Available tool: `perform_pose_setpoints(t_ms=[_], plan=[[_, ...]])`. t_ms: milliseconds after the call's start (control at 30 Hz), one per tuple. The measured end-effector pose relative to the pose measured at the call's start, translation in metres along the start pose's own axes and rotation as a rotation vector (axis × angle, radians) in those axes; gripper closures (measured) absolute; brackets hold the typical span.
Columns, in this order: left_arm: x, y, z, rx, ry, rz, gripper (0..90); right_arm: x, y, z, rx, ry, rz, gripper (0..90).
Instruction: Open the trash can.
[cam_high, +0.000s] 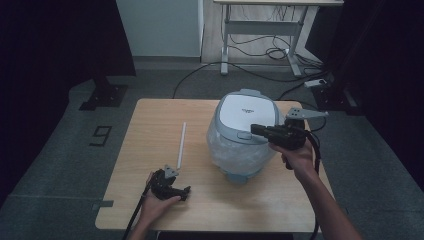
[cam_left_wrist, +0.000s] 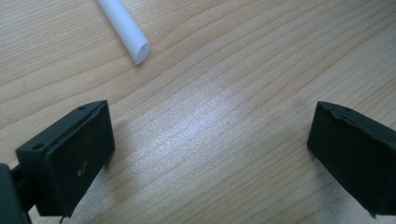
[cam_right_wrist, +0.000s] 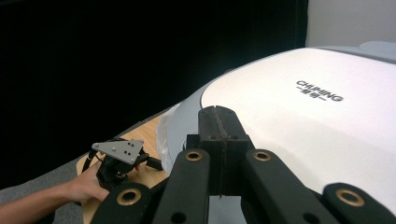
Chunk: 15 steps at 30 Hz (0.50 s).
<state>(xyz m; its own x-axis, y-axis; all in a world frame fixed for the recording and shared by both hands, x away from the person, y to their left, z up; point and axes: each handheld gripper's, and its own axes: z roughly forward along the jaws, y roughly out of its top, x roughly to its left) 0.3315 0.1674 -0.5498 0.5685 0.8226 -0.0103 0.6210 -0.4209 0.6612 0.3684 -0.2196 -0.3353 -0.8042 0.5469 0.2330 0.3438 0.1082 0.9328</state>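
While held level above the desk (cam_high: 150, 200), right gripper (cam_high: 256, 130) with jaws pressed flat together, nothing between them, tips at the front edge of the white lid (cam_high: 247, 112) of the appliance (cam_high: 240, 157). Seen from the right gripper view, closed gripper (cam_right_wrist: 218, 112) just over the lid's grey rim, white lid surface (cam_right_wrist: 289, 121) with dark lettering stretching off beyond it. Whether the tips touch the lid: cannot tell.

Appliance standing upright right of the desk's middle, its body wrapped in clear plastic film, lid shut on top.

Left gripper (cam_high: 186, 191) low on the near left part of the desk, held in the left hand (cam_high: 155, 206), well apart from the appliance. Jaws spread wide in the left gripper view, only bare wood between them, left gripper (cam_left_wrist: 210, 154) gripping nothing. Same gripper and hand visible far off in the right gripper view, left gripper (cam_right_wrist: 156, 163) resting near the desk's edge.

White tube (cam_high: 181, 145) lying flat on the desk, left of the appliance, running away from the person, near end just beyond the left gripper. Cut end of the white tube (cam_left_wrist: 126, 30) lying beside the left jaw, apart from it.
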Motion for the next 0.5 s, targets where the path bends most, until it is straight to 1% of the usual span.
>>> perform_pose_setpoints(t_ms=[233,433,500], plan=[[0.000,0.000,0.000,0.000,0.000,0.000,0.1,0.003,-0.002,0.010,0.023,0.009,-0.008,90.0],[0.000,0.000,0.000,0.000,0.000,0.000,0.1,0.004,-0.005,0.015,0.045,0.004,-0.017,90.0],[0.000,0.000,0.000,0.000,0.000,0.000,0.1,0.003,-0.007,0.015,0.035,0.015,-0.006,90.0]])
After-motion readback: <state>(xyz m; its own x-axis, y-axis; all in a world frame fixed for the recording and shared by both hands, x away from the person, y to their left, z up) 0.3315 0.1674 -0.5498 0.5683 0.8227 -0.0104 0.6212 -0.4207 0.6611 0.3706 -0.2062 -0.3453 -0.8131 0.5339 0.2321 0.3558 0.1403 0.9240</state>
